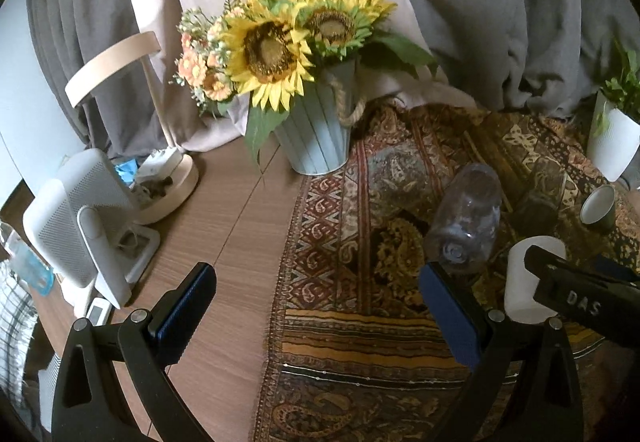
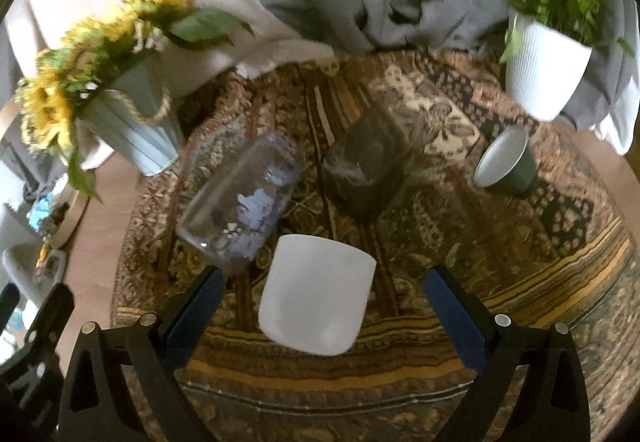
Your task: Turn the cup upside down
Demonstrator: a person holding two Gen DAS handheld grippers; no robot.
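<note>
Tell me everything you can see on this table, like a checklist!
Surface: wooden table part covered by a patterned cloth.
Job's things: white cup upside down between the right tongs, untouched; clear glass, dark glass and green cup behind.
Clutter: sunflower bucket, white plant pot, small fan, lamp.
Grippers: left tongs open, holding nothing; right tongs open.
Cables: nothing seen.
Surroundings: grey and beige curtains.
</note>
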